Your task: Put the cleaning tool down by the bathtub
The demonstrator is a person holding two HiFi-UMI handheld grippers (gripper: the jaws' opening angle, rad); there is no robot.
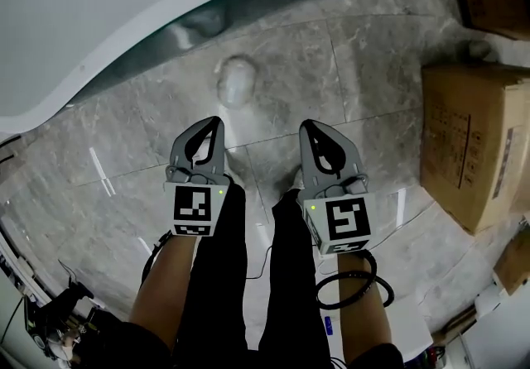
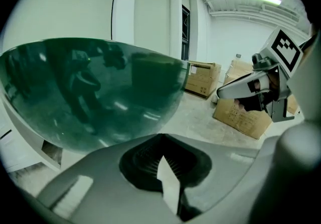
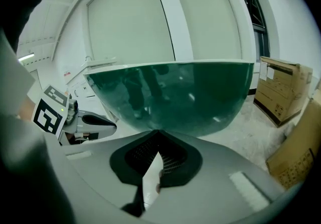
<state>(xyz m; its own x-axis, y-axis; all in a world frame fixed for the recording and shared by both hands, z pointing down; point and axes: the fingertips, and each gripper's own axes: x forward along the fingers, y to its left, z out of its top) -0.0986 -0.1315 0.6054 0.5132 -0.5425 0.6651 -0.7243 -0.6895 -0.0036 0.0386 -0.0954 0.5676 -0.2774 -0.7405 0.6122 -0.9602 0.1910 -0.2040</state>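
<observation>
No cleaning tool shows in any view. My left gripper [image 1: 217,122] and right gripper [image 1: 305,124] hang side by side over the grey marble floor [image 1: 348,61], both pointing at the bathtub [image 1: 124,20]. Each is shut with nothing between its jaws. In the left gripper view the tub's glossy dark green wall [image 2: 100,97] fills the space ahead of the left gripper [image 2: 163,143], and the right gripper [image 2: 224,92] shows at the right. The right gripper view shows the same green wall [image 3: 175,92] beyond the right gripper [image 3: 158,136], with the left gripper [image 3: 113,126] at the left.
A large cardboard box [image 1: 472,140] stands on the floor at the right, with more boxes [image 2: 200,78] [image 3: 281,90] further along. A black cable loop [image 1: 344,289] hangs by my right arm. The person's black-trousered legs [image 1: 248,276] are below the grippers. Clutter lies at the bottom left [image 1: 58,318].
</observation>
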